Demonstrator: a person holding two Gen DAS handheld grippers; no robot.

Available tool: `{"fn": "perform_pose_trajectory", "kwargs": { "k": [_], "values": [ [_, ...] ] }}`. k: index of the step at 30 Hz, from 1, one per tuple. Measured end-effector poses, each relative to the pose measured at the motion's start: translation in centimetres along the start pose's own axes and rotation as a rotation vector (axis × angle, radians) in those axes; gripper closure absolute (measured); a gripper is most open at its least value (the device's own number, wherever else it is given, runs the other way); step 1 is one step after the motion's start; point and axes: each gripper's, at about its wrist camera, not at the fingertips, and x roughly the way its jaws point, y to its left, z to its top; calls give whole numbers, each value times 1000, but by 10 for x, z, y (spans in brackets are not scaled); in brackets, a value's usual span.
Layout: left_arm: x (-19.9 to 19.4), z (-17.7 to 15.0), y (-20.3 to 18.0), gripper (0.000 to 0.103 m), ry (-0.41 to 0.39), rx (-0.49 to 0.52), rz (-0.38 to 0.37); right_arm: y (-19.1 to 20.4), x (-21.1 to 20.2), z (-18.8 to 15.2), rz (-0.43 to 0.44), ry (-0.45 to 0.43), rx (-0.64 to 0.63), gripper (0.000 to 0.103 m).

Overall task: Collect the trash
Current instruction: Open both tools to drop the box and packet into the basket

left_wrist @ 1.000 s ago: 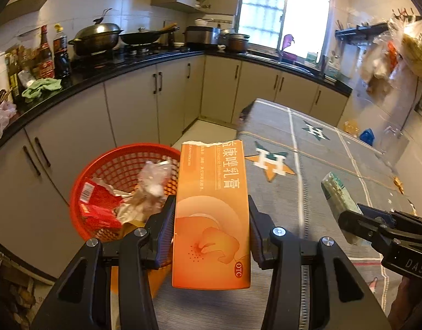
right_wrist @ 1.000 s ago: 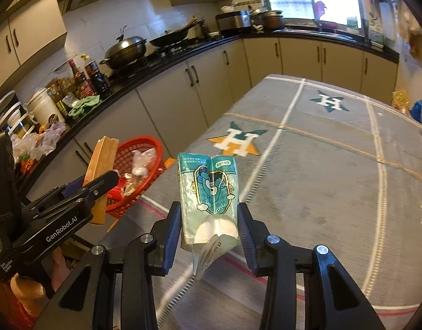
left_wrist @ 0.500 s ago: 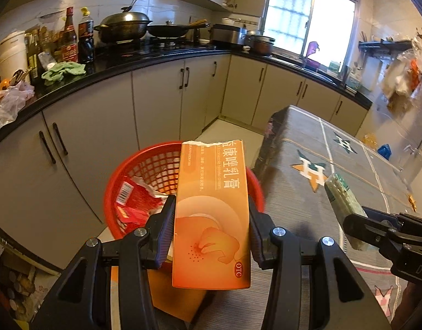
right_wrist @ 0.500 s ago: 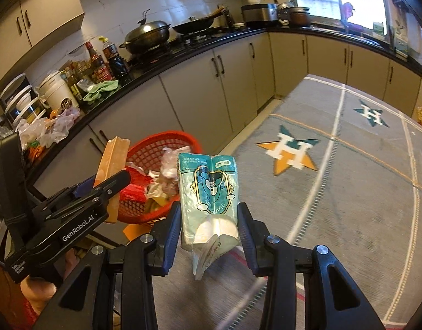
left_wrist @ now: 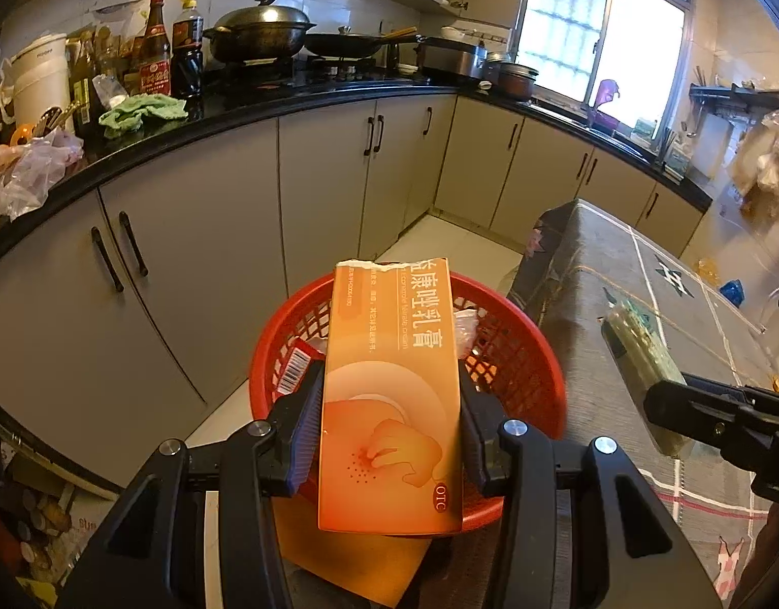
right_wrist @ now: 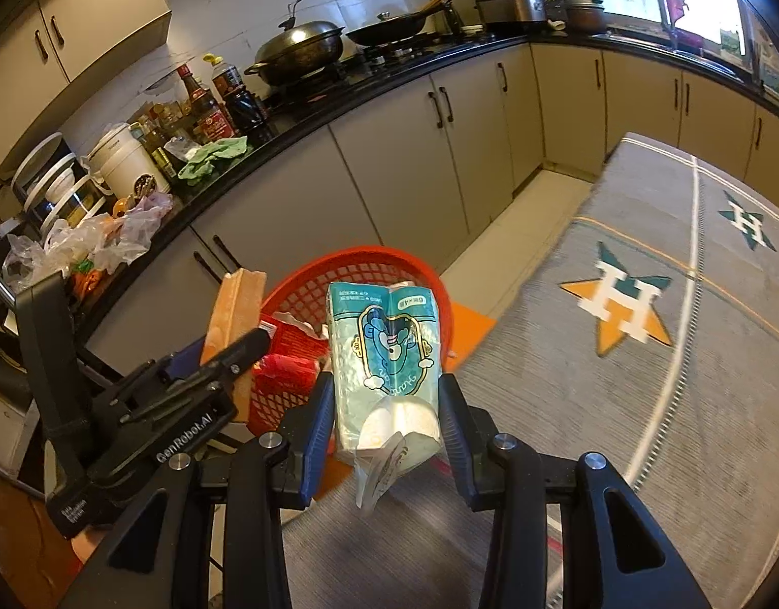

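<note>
Above a red mesh basket (left_wrist: 516, 355) beside the cloth-covered table's edge (right_wrist: 567, 274), left gripper (left_wrist: 389, 426) clamping an orange carton (left_wrist: 389, 406), right gripper (right_wrist: 387, 416) clamping a teal tissue pack (right_wrist: 384, 350).

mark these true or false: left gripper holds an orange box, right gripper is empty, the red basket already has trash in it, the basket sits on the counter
1. The left gripper holds an orange box. True.
2. The right gripper is empty. False: it grips a teal tissue pack.
3. The red basket already has trash in it. True: red wrappers lie inside.
4. The basket sits on the counter. False: it stands low, in front of the cabinets, beside the table.
</note>
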Motion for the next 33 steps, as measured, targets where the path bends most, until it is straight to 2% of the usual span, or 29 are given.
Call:
{"fn": "perform_pose_trajectory", "kwargs": {
  "k": [12, 17, 19, 26, 33],
  "values": [
    [24, 3, 12, 57, 35, -11, 12, 6, 40, 19, 46, 37, 37, 57],
    [32, 3, 12, 58, 46, -5, 6, 7, 53, 21, 48, 49, 40, 48],
    [34, 2, 12, 54, 52, -6, 0, 7, 56, 21, 55, 51, 42, 44],
    [32, 3, 12, 49, 55, -18, -7, 1, 46, 20, 61, 34, 52, 44],
    [14, -1, -3, 46, 29, 7, -16, -11, 12, 8, 9, -22, 53, 43]
  ]
}}
